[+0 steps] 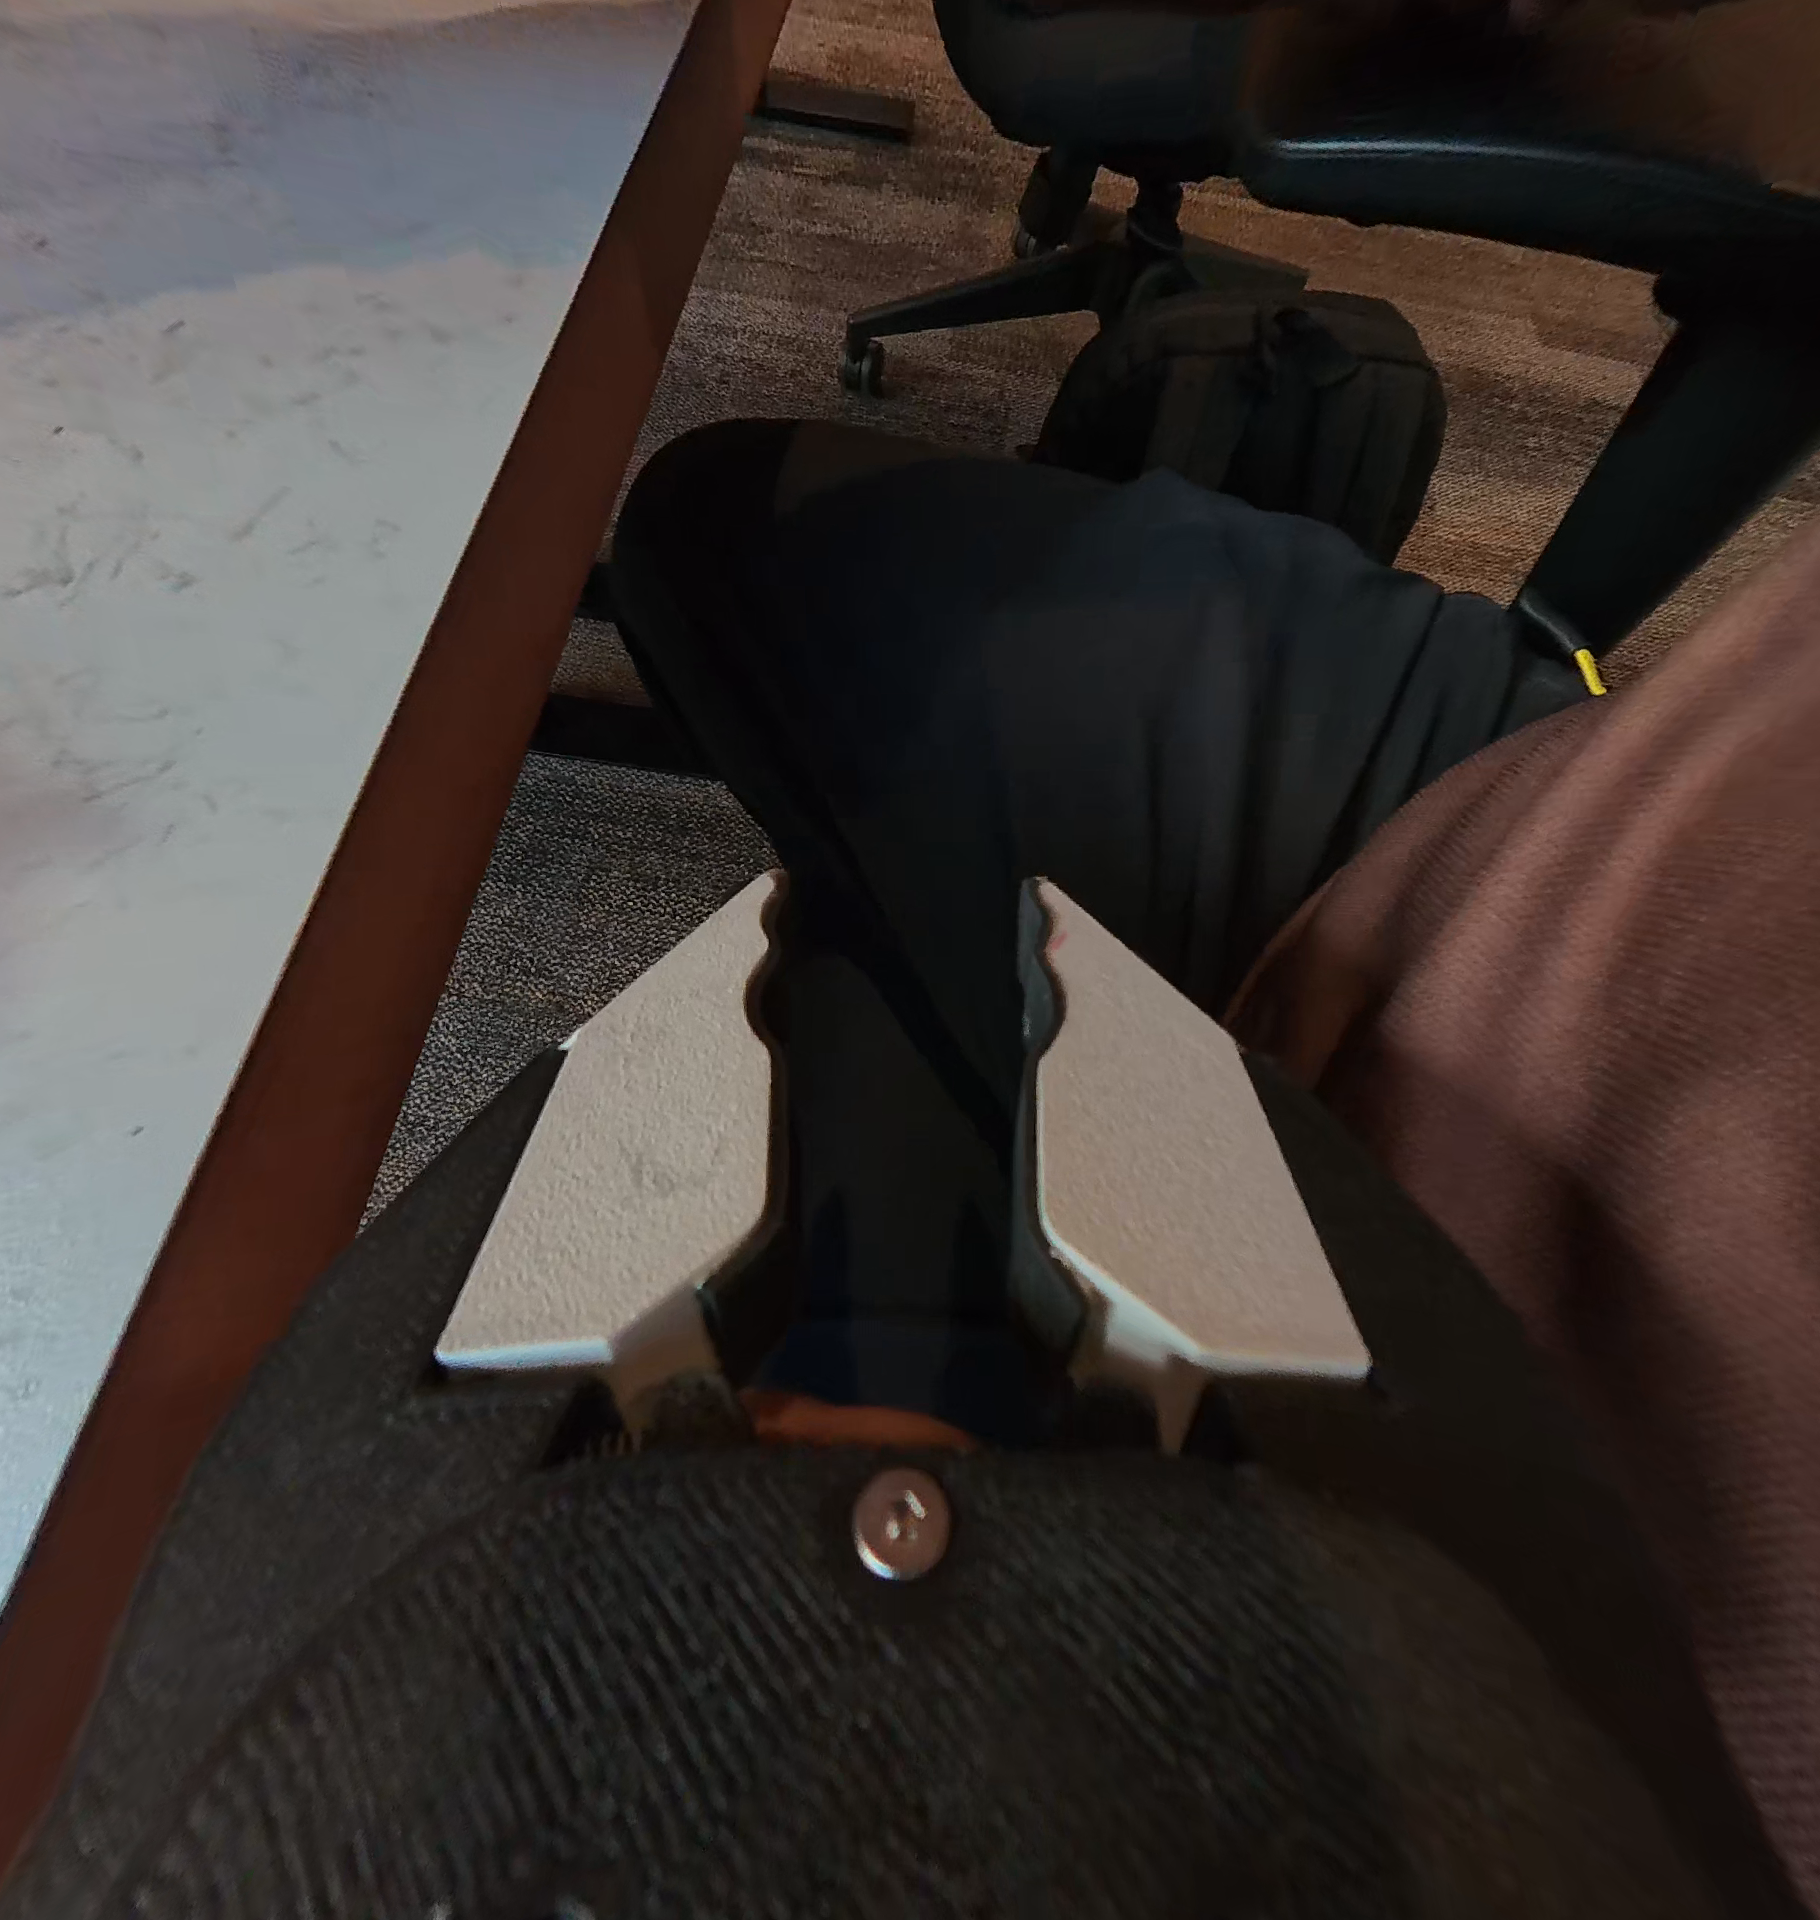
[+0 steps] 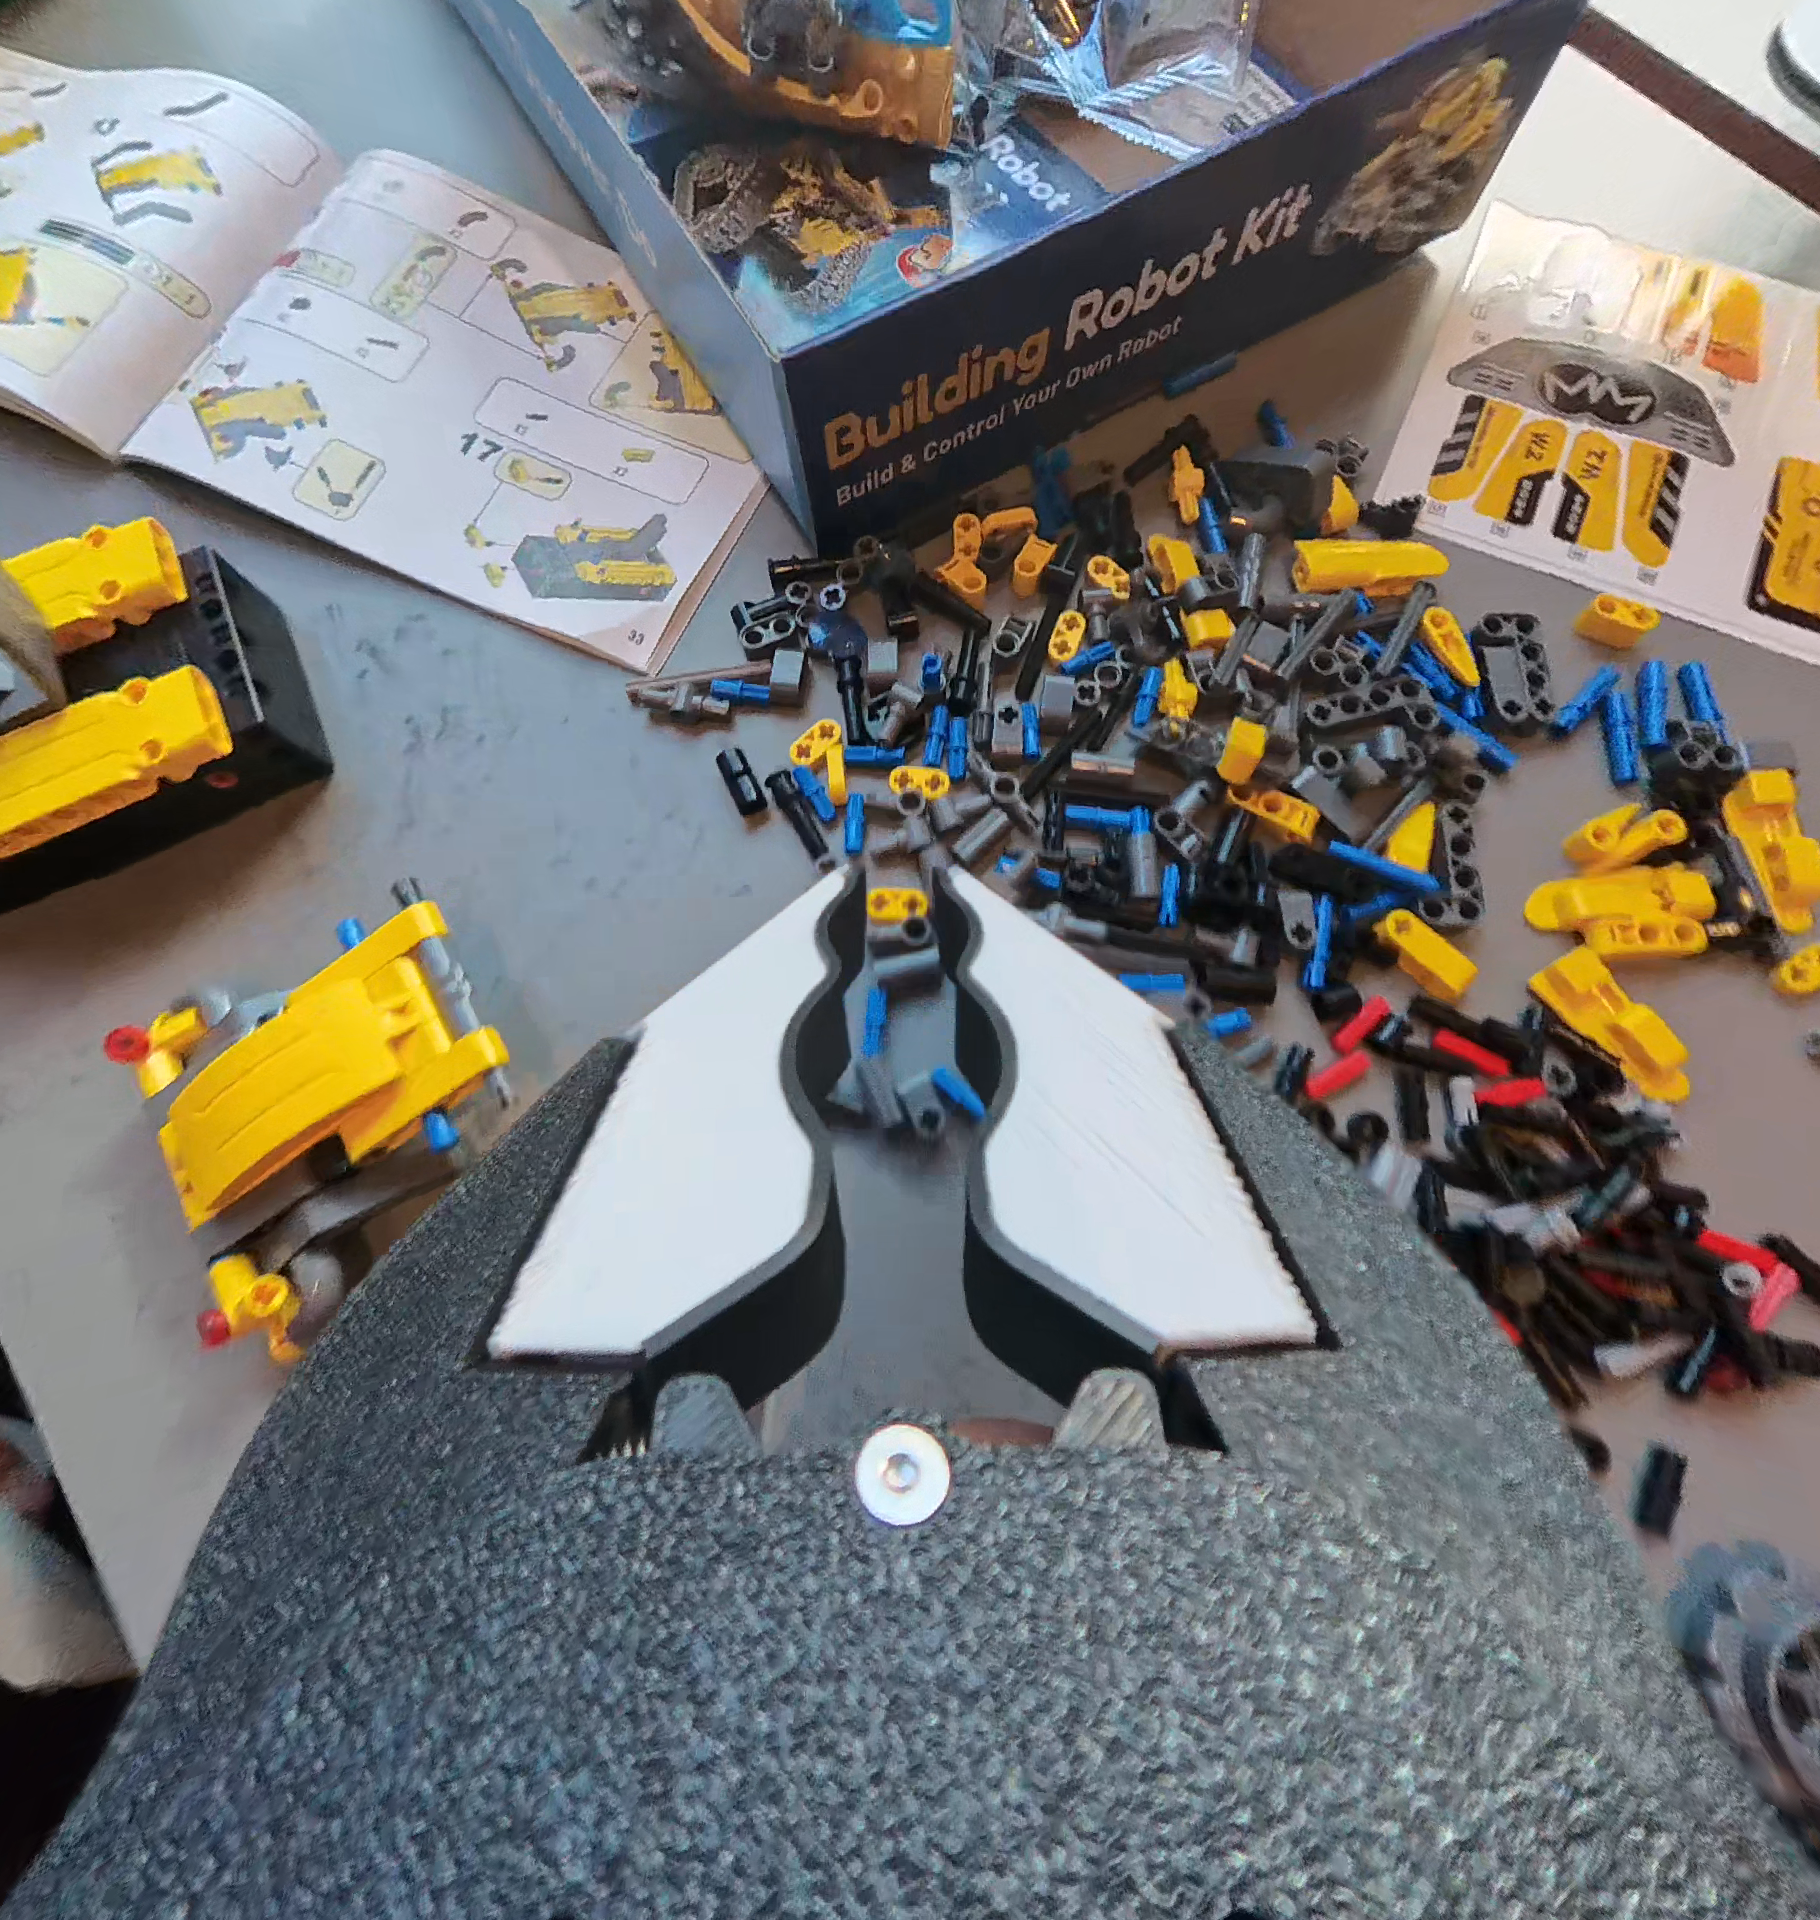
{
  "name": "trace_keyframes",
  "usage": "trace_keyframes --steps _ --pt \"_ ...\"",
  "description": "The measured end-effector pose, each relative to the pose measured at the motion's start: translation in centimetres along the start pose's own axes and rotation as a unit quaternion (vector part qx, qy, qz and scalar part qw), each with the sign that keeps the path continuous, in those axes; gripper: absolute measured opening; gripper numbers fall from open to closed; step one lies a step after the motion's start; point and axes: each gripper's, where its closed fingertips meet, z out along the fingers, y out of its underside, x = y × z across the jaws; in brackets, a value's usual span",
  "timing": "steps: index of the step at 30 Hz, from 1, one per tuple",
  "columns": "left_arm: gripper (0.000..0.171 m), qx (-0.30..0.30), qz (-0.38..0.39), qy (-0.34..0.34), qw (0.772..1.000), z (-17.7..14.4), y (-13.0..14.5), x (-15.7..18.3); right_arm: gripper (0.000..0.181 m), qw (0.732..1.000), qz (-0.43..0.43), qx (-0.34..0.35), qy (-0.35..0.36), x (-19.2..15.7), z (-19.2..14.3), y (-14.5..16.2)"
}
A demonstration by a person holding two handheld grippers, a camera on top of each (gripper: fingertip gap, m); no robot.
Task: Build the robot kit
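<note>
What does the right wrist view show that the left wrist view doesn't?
Only the right: its open right gripper over a pile of loose parts, the kit box, an open manual, and a yellow sub-assembly. Only the left: the open left gripper off the table, over a dark-trousered leg, chair base, carpet. Shared: the grey table.

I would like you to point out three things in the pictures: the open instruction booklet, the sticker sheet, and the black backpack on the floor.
instruction booklet (image 2: 397,343): right wrist view, on its right-hand page.
sticker sheet (image 2: 1612,436): right wrist view, on the grey sticker.
black backpack (image 1: 1249,416): left wrist view, on its front panel.
</note>
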Motion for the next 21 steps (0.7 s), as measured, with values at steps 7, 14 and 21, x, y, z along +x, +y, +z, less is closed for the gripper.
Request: trace_keyframes --steps 7,14,21 --pt "0.041 0.002 0.001 -0.003 1.0 -0.2 0.0 -0.1 0.01 0.999 0.01 -0.036 -0.008 -0.1 5.1 -1.3" --pt "0.041 0.01 -0.008 -0.002 1.0 -0.7 -0.2 -0.2 0.01 0.999 0.014 -0.046 -0.01 -0.3 6.3 -1.5" --pt "0.041 0.009 -0.015 -0.001 1.0 -0.8 -0.2 -0.3 0.005 0.999 0.007 -0.045 -0.007 -0.6 6.7 -1.5"
